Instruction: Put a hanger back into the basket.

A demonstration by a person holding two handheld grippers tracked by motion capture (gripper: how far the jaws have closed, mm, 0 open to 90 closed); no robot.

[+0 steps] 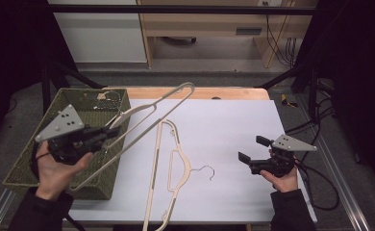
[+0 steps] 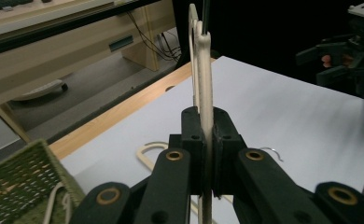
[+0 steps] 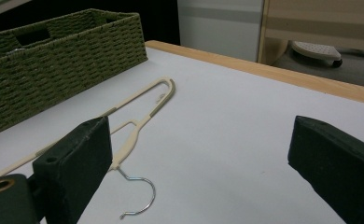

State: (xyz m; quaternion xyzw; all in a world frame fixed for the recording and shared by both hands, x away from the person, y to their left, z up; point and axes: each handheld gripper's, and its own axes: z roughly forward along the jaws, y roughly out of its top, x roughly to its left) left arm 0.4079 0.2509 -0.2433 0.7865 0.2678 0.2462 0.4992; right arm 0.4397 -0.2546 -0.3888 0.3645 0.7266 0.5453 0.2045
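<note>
My left gripper is shut on a beige plastic hanger and holds it in the air, slanting from over the basket up toward the table's far edge. In the left gripper view the jaws pinch the hanger's thin bar edge-on. A second beige hanger with a metal hook lies flat on the white table top. At the right, low over the table, my right gripper stands open with nothing in it. Its jaws are wide apart, and the lying hanger is ahead of them to the left.
A green woven basket stands at the table's left edge, with more hanger parts at its far end. The basket also stands at the far left in the right gripper view. A wooden edge runs along the back. Metal frame posts flank the table.
</note>
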